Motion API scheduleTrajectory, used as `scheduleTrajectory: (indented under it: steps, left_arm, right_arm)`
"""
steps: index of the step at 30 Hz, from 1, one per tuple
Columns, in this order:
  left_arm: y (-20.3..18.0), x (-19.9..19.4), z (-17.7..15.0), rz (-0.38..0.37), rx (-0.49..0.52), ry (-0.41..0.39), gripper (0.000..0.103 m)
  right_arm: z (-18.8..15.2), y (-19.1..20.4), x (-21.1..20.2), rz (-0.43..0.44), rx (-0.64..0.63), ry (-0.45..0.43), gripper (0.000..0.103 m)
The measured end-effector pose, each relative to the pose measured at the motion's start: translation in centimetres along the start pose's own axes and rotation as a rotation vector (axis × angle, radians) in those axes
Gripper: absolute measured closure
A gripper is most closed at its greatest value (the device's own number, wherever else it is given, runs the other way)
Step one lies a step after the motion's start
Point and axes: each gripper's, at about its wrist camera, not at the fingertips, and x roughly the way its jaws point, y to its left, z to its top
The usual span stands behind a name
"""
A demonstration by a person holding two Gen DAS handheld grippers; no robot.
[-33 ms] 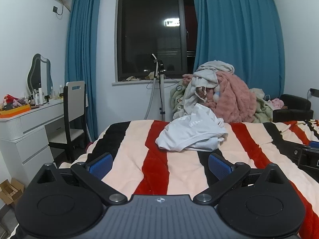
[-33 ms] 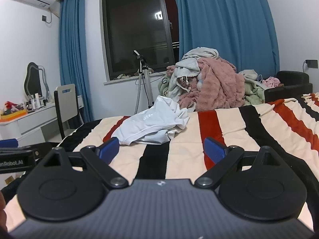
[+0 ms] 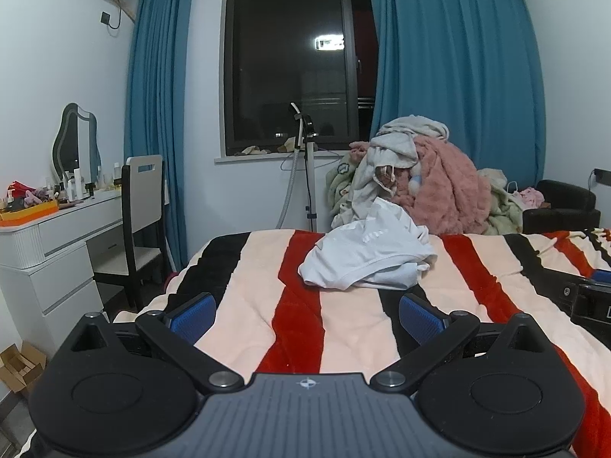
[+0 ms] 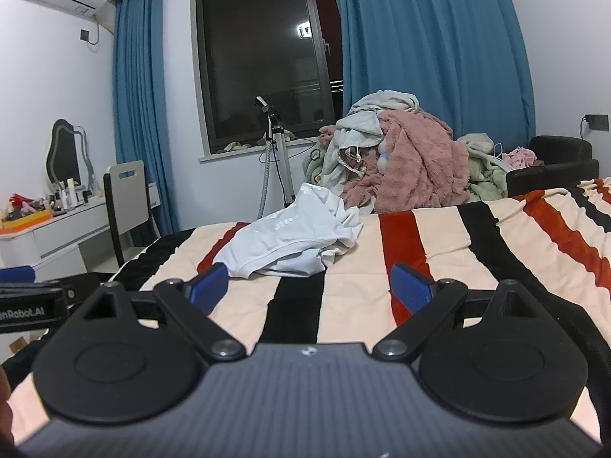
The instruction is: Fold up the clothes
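Bed (image 3: 355, 328) in striped blanket carries crumpled white garment (image 3: 368, 255); both tools (image 3: 307, 316) (image 4: 309, 286) gape wide, empty

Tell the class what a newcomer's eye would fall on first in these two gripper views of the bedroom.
First, the crumpled white garment lying in a heap on the red, black and cream striped blanket, towards the bed's far end. Behind it rises a tall pile of laundry topped by a fluffy pink fleece, against the blue curtains. In the foreground, the left gripper and right gripper both stand open and empty.
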Motion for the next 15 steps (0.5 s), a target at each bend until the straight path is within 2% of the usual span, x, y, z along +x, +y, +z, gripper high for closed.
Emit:
scheduleTrajectory:
  steps: [15]
  left_arm:
    - [-0.24,-1.02,0.19,0.004,0.021,-0.032,0.000]
  right_arm:
    - [-0.17,0.05,-0.01,-0.020,0.017,0.000,0.010]
